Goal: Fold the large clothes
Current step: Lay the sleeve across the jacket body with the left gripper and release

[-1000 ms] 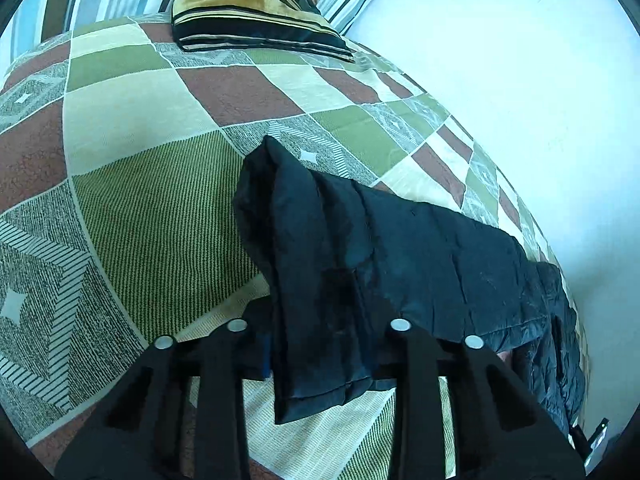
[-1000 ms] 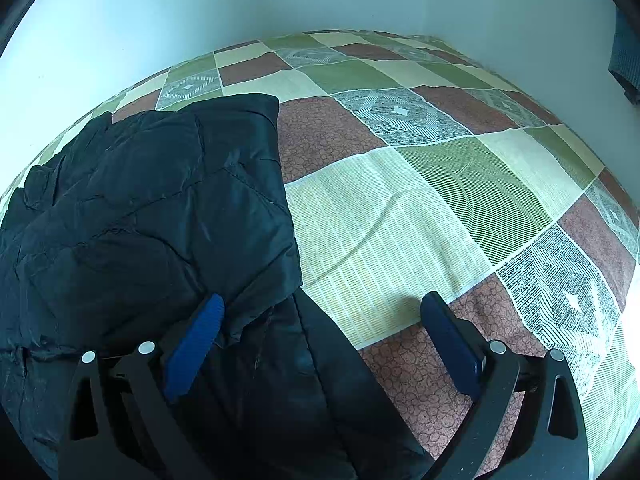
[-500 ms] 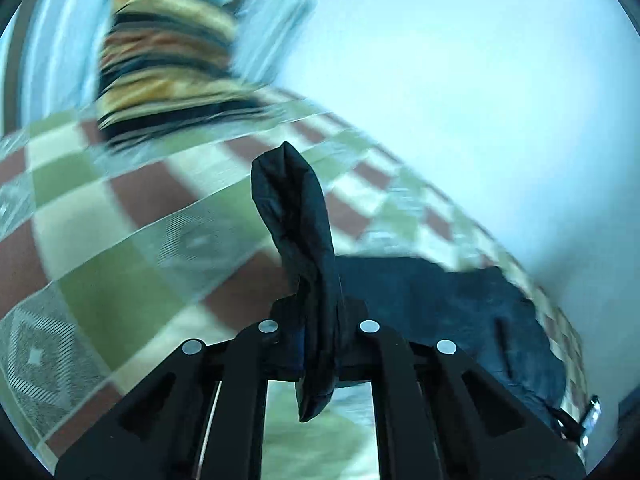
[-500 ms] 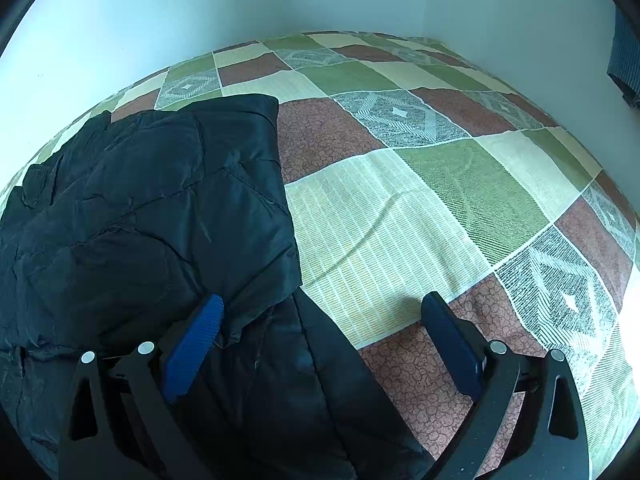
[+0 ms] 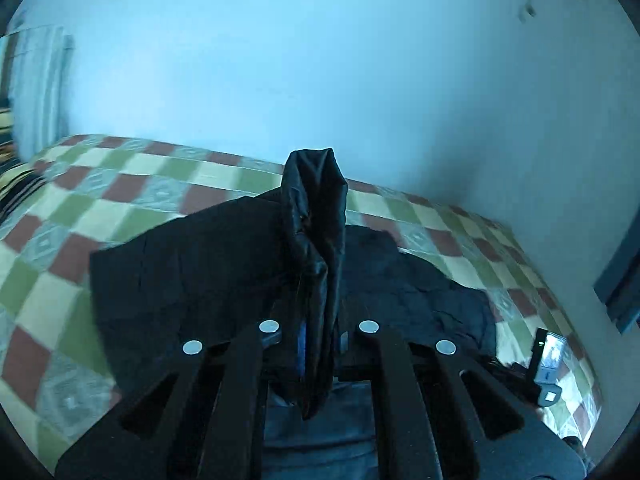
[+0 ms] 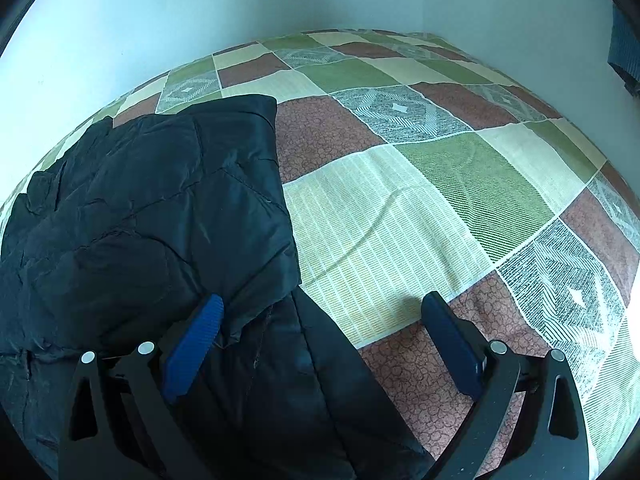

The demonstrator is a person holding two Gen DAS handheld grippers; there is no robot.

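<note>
A large dark quilted jacket [image 6: 140, 208] lies on the checkered bedspread [image 6: 400, 220], partly folded. In the left wrist view my left gripper [image 5: 318, 332] is shut on a bunched sleeve of the jacket [image 5: 316, 216], which stands up between the jaws, lifted above the rest of the jacket [image 5: 192, 276] spread below. In the right wrist view my right gripper [image 6: 320, 328] hangs open over the jacket's near edge. Its left blue pad [image 6: 192, 344] is over the dark cloth and its right pad [image 6: 452, 344] over the bedspread, with no cloth gripped between them.
Pale walls [image 5: 320, 60] close in the bed on the far sides, meeting in a corner [image 6: 424, 8]. A striped pillow [image 5: 12, 184] shows at the far left. Part of the other gripper device [image 5: 548, 364] shows at the right edge of the jacket.
My left gripper closed on the sleeve, then rose and swung sideways, turning with it, so the view now faces the wall and the jacket. The right gripper has not moved.
</note>
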